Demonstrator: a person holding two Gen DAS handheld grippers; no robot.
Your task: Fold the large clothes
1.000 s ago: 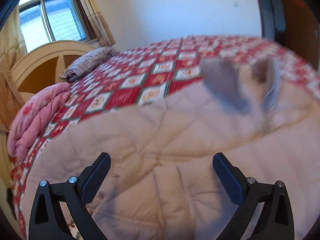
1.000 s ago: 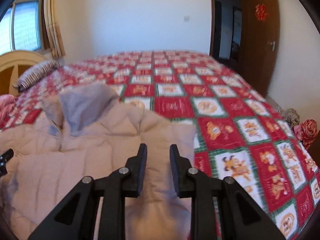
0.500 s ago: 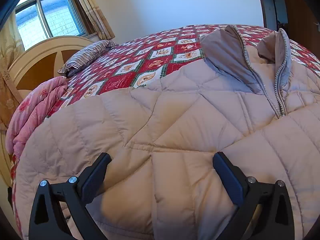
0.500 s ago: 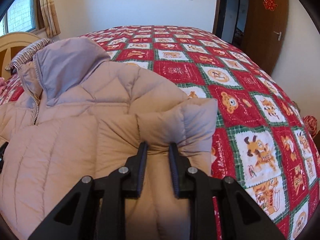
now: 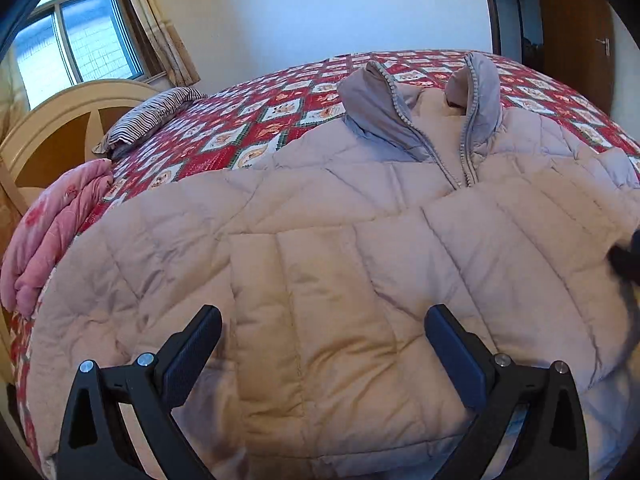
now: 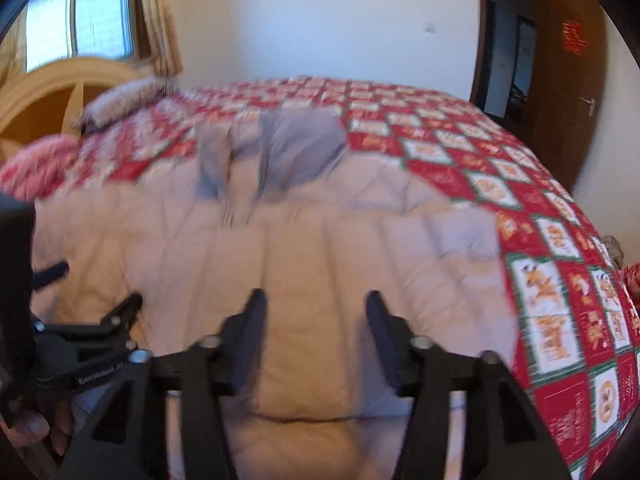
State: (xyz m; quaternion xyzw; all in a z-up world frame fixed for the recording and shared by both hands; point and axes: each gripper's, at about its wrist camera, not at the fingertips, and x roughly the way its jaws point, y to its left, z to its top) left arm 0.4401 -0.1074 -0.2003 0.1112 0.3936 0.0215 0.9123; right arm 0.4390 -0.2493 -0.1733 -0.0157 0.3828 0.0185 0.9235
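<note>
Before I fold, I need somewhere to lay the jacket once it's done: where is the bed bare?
Bare quilt runs beyond the jacket collar to the far wall, and along the door side. Crowded: the headboard end, with striped pillow and pink blanket.

left hand-held gripper [image 5: 322, 344]: jaws spread wide, nothing pressed between the pads, pointing forward and downward; its black frame also shows at the left edge of the right wrist view
right hand-held gripper [image 6: 316, 320]: jaws have just been opening and now stand partly apart, no fabric pinched between them; angled forward and down; view blurred
person's hand [image 6: 38, 428]: fingers visible low at the left edge, below the left tool's frame
</note>
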